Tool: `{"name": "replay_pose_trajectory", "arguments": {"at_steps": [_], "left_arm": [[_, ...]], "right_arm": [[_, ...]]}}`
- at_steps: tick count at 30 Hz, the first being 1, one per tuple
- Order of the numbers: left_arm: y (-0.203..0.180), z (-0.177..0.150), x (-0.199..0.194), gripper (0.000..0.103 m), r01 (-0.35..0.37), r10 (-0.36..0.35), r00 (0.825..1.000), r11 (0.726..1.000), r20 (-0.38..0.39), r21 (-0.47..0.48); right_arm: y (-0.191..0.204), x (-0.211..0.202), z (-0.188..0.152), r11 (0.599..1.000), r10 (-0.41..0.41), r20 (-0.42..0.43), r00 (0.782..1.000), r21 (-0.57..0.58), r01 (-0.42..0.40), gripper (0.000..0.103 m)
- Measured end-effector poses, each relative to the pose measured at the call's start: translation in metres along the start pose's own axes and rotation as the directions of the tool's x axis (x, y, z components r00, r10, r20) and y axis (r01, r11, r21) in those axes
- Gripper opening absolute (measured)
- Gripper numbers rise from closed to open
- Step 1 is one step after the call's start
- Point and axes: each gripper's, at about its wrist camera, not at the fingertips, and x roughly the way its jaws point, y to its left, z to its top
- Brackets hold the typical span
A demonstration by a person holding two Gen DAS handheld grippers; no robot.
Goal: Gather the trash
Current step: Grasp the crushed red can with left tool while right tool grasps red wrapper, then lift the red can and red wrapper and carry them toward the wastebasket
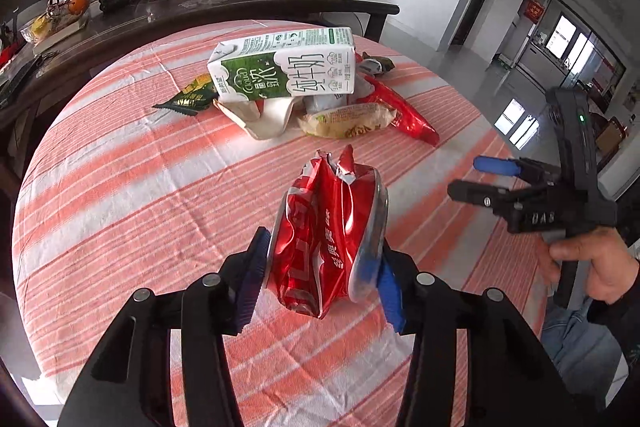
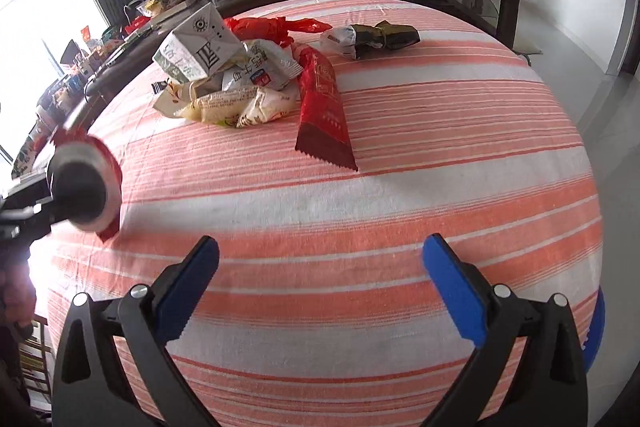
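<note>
Round table under an orange-and-white striped cloth (image 1: pixel 120 187), heap of wrappers topped by a green-and-white milk carton (image 1: pixel 284 67) well beyond the fingers, right gripper (image 2: pixel 320 291) empty, fingers wide apart, left gripper (image 1: pixel 320 283) clamped on a crushed red aluminium can (image 1: pixel 328 235) between its blue pads

Left gripper (image 1: pixel 320 279) clamps the crushed can (image 1: pixel 328 235) (pads pressing); right gripper (image 2: pixel 320 287) gapes wide.

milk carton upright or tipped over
Tipped over. The milk carton lies on its long side atop the pile of wrappers, its printed text running sideways.
</note>
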Motion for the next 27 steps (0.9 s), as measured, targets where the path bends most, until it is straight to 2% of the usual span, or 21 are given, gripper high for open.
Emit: {"name": "replay_pose_trajectory", "arguments": {"at_steps": [3,5,6,9,10,14,19,21,23,24,26,27], "left_arm": [[0.0,-0.016,-0.01,0.05,-0.002,0.002,1.0,1.0,-0.016,-0.006],[0.0,-0.018,-0.012,0.05,-0.004,0.004,1.0,1.0,-0.027,-0.012],[0.0,-0.017,-0.012,0.05,-0.007,0.006,0.999,1.0,-0.032,-0.013],[-0.001,-0.011,-0.008,0.051,-0.01,0.01,0.999,1.0,-0.048,-0.01],[-0.001,-0.009,-0.007,0.051,-0.011,0.011,0.999,1.0,-0.049,-0.008],[0.003,0.004,0.004,0.057,-0.015,0.014,0.999,1.0,-0.039,-0.017],[0.001,0.014,0.018,0.076,-0.033,0.032,0.999,0.999,-0.034,-0.013],[-0.001,0.012,0.02,0.082,-0.033,0.033,0.999,0.999,-0.036,-0.006],[-0.002,0.005,0.02,0.089,-0.019,0.02,0.999,1.0,-0.041,0.006],[-0.002,0.001,0.019,0.092,-0.017,0.018,0.999,1.0,-0.045,0.013],[-0.001,-0.008,0.017,0.094,-0.015,0.017,0.998,1.0,-0.06,0.024],[-0.001,-0.012,0.016,0.095,-0.009,0.011,0.998,1.0,-0.064,0.028]], "right_arm": [[-0.006,0.003,0.037,1.0,-0.007,0.036,0.999,0.025,0.006,0.096],[-0.005,0.02,0.057,1.0,0.021,-0.014,1.0,0.021,-0.021,0.077],[-0.005,0.03,0.063,0.999,0.027,-0.046,0.999,0.027,-0.026,0.073],[-0.006,0.046,0.07,0.999,-0.013,-0.086,0.996,0.029,0.015,0.045],[-0.007,0.044,0.069,0.999,-0.024,-0.081,0.996,0.025,0.026,0.024],[-0.01,0.018,0.047,0.999,-0.007,-0.069,0.998,0.043,0.01,0.023],[0.0,-0.029,-0.006,0.998,-0.057,-0.061,0.997,-0.002,0.057,0.024],[0.007,-0.041,-0.029,0.995,-0.092,-0.063,0.994,-0.031,0.091,0.024],[0.008,-0.048,-0.047,0.995,-0.093,-0.066,0.994,-0.025,0.091,0.025],[0.008,-0.051,-0.054,0.997,-0.082,-0.063,0.995,-0.018,0.081,0.029],[0.009,-0.058,-0.065,0.997,-0.076,-0.05,0.996,-0.015,0.075,0.055],[0.009,-0.061,-0.068,0.997,-0.079,-0.038,0.996,-0.017,0.079,0.06]]}}
